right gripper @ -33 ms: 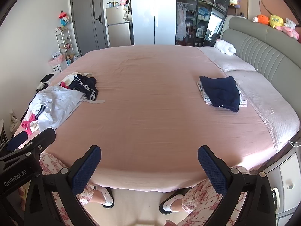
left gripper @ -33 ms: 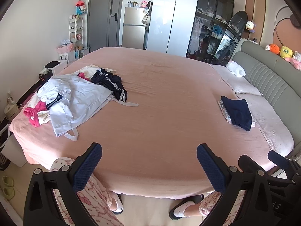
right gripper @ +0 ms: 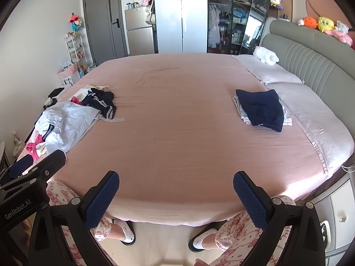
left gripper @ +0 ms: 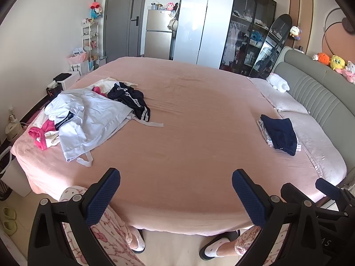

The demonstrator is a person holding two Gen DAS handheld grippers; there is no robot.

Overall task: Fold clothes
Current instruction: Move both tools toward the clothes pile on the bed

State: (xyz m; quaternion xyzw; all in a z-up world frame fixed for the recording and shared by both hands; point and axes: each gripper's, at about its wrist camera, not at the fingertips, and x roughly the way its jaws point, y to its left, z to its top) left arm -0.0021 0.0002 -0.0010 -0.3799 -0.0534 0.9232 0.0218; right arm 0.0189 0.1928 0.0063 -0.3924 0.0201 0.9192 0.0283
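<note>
nothing is showing as changed: the left gripper [left gripper: 176,190] and right gripper [right gripper: 176,191] are hanging wide and empty over the bed [right gripper: 177,137], with loose clothes [left gripper: 88,119] heaped left and a folded stack [right gripper: 259,109] lying right.

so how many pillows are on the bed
2, both flat along the grey headboard: the far pillow lies under the white plush toy, and the near pillow lies beside the folded navy garment. More could be hidden.
</note>
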